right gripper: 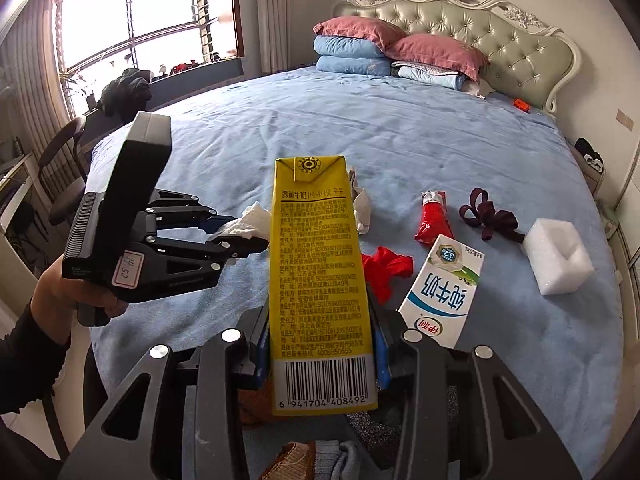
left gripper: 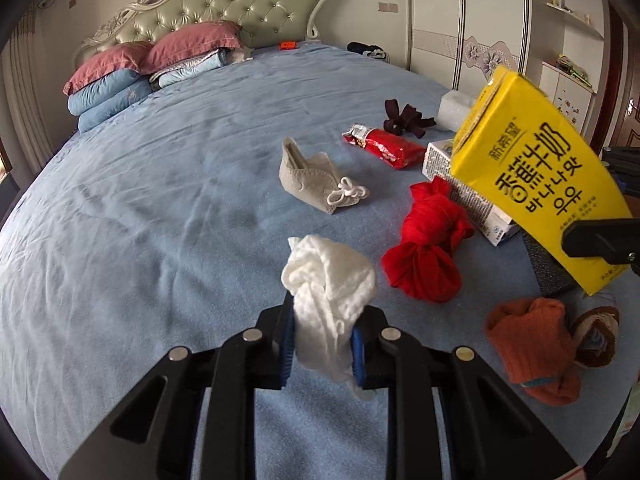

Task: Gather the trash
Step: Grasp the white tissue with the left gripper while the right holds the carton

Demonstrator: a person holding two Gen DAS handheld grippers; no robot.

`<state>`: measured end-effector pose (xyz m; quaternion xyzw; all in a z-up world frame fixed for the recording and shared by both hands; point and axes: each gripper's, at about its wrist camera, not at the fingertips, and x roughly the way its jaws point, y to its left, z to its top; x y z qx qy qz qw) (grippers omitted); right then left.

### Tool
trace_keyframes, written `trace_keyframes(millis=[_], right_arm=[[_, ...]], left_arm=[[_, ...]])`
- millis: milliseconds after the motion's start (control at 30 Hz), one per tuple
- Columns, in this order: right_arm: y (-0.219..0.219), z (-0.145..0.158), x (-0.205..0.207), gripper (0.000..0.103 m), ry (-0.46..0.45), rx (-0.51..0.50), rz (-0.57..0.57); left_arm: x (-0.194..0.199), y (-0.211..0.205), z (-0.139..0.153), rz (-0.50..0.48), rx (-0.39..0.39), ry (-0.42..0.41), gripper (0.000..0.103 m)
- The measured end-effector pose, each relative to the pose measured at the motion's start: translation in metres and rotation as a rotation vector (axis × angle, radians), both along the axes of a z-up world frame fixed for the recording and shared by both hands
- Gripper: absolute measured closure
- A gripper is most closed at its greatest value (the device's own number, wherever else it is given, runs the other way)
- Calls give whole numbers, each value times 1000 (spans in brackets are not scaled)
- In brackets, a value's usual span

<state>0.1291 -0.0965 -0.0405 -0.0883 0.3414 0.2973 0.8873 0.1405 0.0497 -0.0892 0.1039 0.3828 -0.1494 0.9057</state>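
Note:
My left gripper (left gripper: 320,336) is shut on a crumpled white tissue (left gripper: 330,284) and holds it above the blue bed (left gripper: 160,200). It also shows in the right wrist view (right gripper: 248,240), with the tissue (right gripper: 250,222) at its tip. My right gripper (right gripper: 320,344) is shut on a yellow milk carton (right gripper: 316,280), held upright above the bed; the carton shows in the left wrist view (left gripper: 536,176). A white milk carton (right gripper: 440,292), a red wrapper (right gripper: 434,216) and a white foam block (right gripper: 558,256) lie on the bed.
A red cloth (left gripper: 432,244), a grey shoe (left gripper: 316,180), a dark ribbon (left gripper: 406,118) and orange socks (left gripper: 536,356) lie on the bed. Pillows (left gripper: 120,80) are stacked at the headboard. A chair (right gripper: 64,168) and desk stand by the window.

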Motion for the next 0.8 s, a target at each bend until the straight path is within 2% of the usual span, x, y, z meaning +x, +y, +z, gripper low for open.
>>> trace_keyframes(millis=[200,400,567,800], right_arm=[[-30,11,-12,65,-35,25,-46],[-86,19,-35,65,-79,51,-141],[-144,21,-54,65,-103,64,-253],[-233,12,-86,65,-116,72,-437]], left_arm=[[-23,-30,36,-24,-39,-87,80],[-40,-84,57,-96,-69,-128,80],[-48,-146,61,-196,-90,-131,80],[-47,-250,49,-356,-100,-65,79]])
